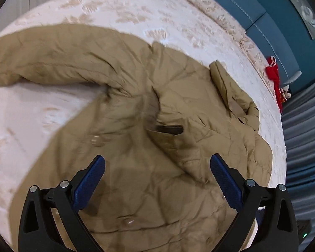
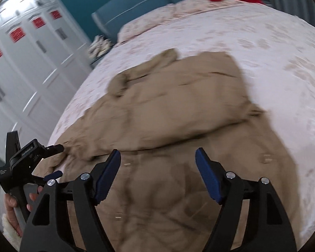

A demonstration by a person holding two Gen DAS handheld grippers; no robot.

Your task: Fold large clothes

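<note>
A bed (image 1: 119,10) with a pale floral cover was found to fill most of both views, with a teal headboard (image 1: 283,33) at the upper right of the left wrist view and white wardrobe doors (image 2: 27,67) at the left of the right wrist view. A red item (image 1: 274,73) was noted at the bed's far edge, right of frame.

The tan padded coat (image 1: 136,126) was seen spread over the bed, occupying the centre and lower part of both frames. One sleeve (image 1: 52,63) was extended toward the left edge of the left wrist view; in the right wrist view the other was seen laid across the body. A dark pocket opening (image 1: 170,129) and pale buttons (image 1: 97,140) were visible on the front. The surface was creased and quilted.

The coat was judged to be soft, bulky and moderately heavy, likely to sag and slide if lifted by one point. Hold would best be taken at the hem corners or along a seamed edge, both grippers together.

The left gripper (image 1: 157,166) was seen wide apart above the coat's lower front, with nothing between its pads. The right gripper (image 2: 157,157) was likewise spread wide over the fabric, gripping nothing. A hand (image 2: 12,208) was seen at lower left of the right wrist view, on the other gripper's handle.
</note>
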